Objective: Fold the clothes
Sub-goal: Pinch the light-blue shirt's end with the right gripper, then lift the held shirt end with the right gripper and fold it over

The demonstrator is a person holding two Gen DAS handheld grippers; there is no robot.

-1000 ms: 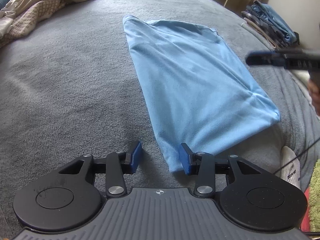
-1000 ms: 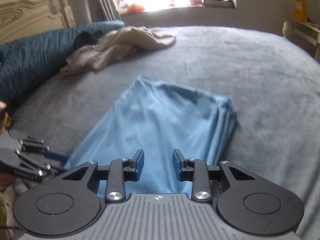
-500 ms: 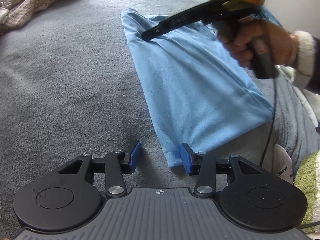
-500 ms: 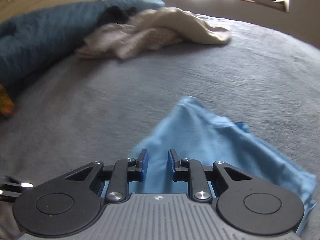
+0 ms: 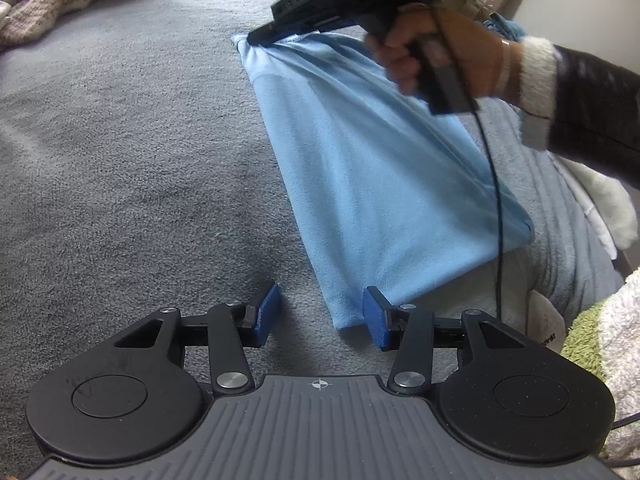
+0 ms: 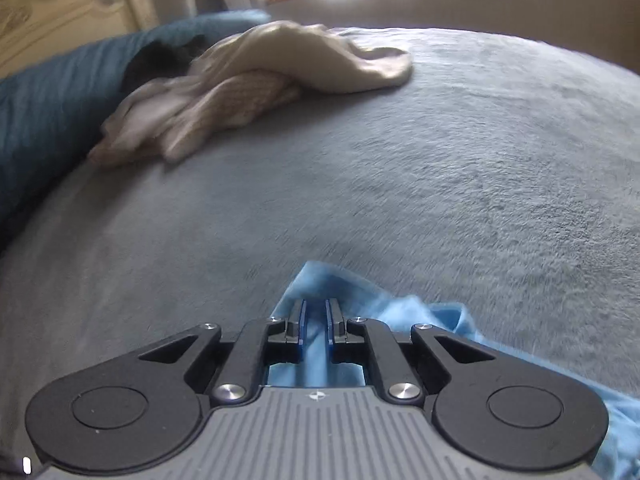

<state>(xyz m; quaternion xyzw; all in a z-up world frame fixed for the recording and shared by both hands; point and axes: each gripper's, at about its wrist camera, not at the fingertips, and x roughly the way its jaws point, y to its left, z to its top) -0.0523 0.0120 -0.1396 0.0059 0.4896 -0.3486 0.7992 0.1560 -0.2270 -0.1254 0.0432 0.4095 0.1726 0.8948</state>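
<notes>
Your grey bed (image 5: 120, 168) carries the folded blue garment (image 5: 368, 168) (beige clothes (image 6: 256, 84) heaped beyond); your right hand-held gripper (image 6: 314, 322) is closing on its far corner; your left hand-held gripper (image 5: 320, 314) is opening, straddling its near corner.

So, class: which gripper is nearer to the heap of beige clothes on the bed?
Right. The right gripper, closing on the blue garment's far corner, faces the beige heap; the left gripper straddles the near corner.
</notes>
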